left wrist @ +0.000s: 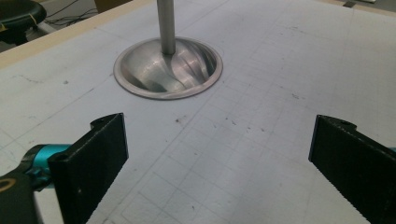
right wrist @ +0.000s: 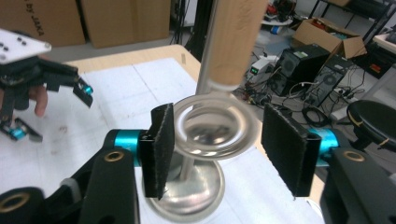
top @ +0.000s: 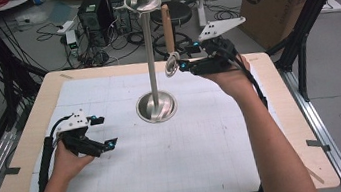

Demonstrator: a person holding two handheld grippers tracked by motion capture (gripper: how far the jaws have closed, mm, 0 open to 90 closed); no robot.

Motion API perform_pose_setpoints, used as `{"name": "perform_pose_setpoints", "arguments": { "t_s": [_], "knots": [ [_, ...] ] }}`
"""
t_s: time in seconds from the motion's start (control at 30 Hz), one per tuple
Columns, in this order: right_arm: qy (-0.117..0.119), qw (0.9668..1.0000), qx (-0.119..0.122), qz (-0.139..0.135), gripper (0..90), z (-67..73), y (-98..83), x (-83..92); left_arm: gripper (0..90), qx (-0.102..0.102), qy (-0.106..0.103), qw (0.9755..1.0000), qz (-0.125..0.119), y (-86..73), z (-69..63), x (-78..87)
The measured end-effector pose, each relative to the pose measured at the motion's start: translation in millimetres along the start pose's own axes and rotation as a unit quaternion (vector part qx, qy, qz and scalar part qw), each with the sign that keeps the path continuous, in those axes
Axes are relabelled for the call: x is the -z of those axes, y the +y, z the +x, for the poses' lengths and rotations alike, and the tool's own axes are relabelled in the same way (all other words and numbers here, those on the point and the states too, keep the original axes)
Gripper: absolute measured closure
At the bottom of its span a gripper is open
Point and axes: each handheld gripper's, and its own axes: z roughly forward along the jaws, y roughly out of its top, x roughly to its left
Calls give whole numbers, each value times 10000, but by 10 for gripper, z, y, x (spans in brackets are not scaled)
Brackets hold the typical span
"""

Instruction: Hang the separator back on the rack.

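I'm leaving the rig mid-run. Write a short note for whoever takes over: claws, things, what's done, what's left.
Left claw: open, holding nothing, low over the mat left of the stand's base.
Right claw: open, jaws either side of the utensil's wire ring, not clamped.
Utensil: wooden handle upright beside the stand's pole, ring end down.
Done: right claw lined up on the ring.
Left: probably close on the ring and move the utensil. I can't tell if it hangs from a hook.

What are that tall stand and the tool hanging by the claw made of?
The tall silver stand with round dished base looks like brushed steel: grey and reflective. The hanging tool's ring-shaped wire head seems polished metal, glinting; its light-brown handle looks like matt wood, though the grain is blurred.
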Motion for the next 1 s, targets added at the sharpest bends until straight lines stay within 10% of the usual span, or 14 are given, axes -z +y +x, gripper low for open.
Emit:
{"name": "perform_pose_setpoints", "arguments": {
  "t_s": [1.0],
  "knots": [
    [253, 9995, -183, -93, 382, 141, -585, 272, 52, -2, 0, 10000, 0, -3, -3, -1]
  ]
}}
